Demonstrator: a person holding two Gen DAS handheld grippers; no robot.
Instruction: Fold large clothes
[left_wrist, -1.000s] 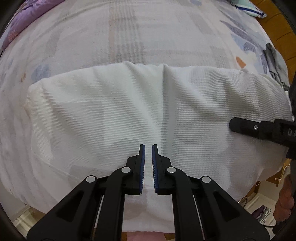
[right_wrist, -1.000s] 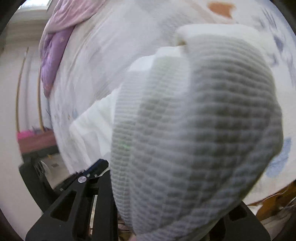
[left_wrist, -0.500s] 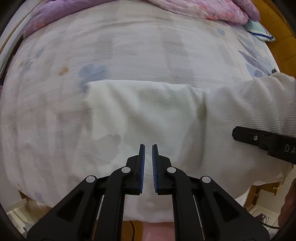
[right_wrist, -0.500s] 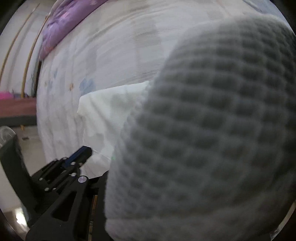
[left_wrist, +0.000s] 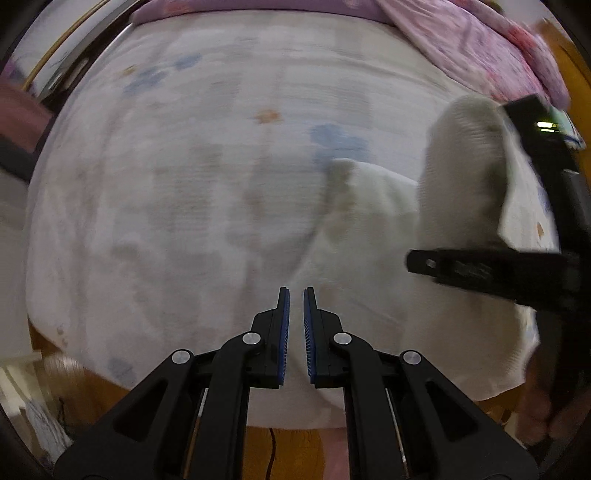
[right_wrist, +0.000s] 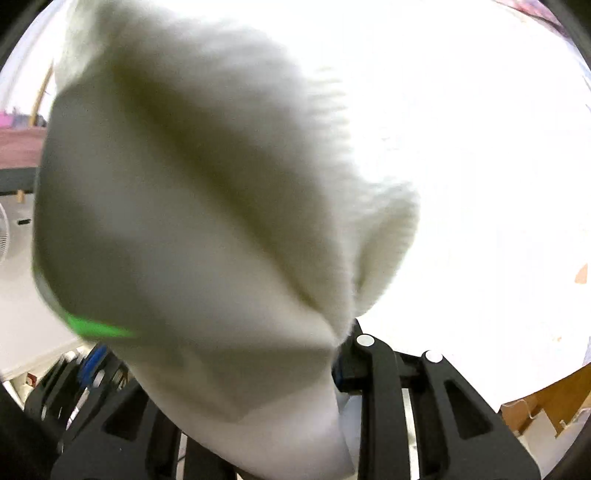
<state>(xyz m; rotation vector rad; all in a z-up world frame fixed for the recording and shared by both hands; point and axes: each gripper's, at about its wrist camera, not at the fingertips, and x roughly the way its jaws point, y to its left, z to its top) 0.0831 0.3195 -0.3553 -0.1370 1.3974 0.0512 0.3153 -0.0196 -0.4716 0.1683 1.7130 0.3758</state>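
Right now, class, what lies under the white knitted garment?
The white garment lies on a pale patterned bedsheet, visible around it. The sheet directly beneath is covered. One end is lifted in the right tool.

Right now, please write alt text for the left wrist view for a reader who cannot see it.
The right claw lifts one end of a white garment over a pale bed. The left claw hovers near the garment's edge, nearly shut and empty. The picture is blurred.
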